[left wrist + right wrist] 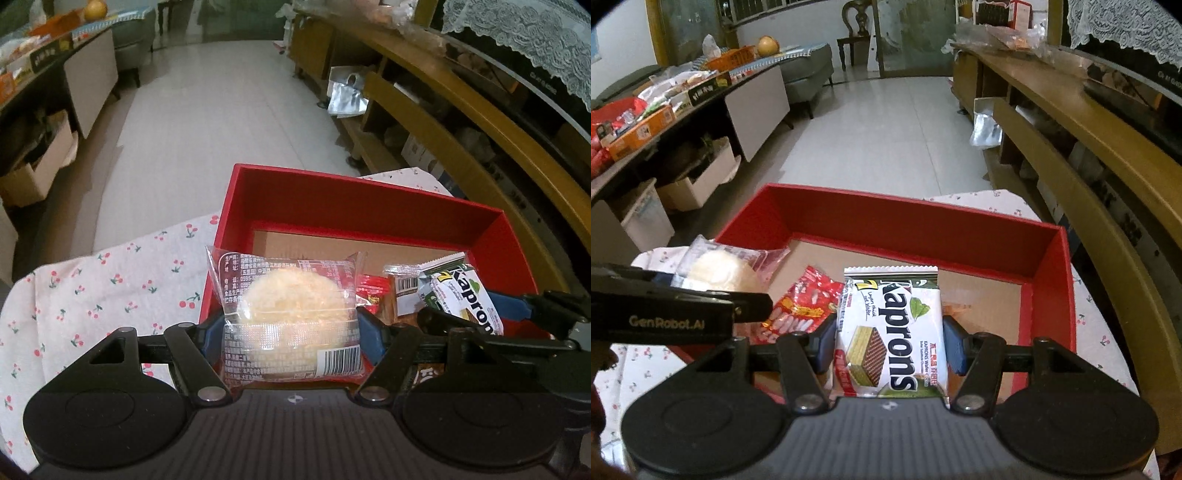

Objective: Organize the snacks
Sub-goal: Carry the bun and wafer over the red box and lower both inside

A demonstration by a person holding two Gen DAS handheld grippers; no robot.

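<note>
Both grippers hang over the red box, left gripper pinching a round pastry packet, right gripper pinching an upright wafer packet.

Each gripper was matte black: two round discs at the near corners, angled link arms pinned with silver screws, and a ribbed grey body between them bearing a small round emblem. The left gripper carried blue pads on its fingers. The right gripper matched it. At nine o'clock in the right wrist view, the left one's black side read "GenRobot.AI" in pale letters.
</note>
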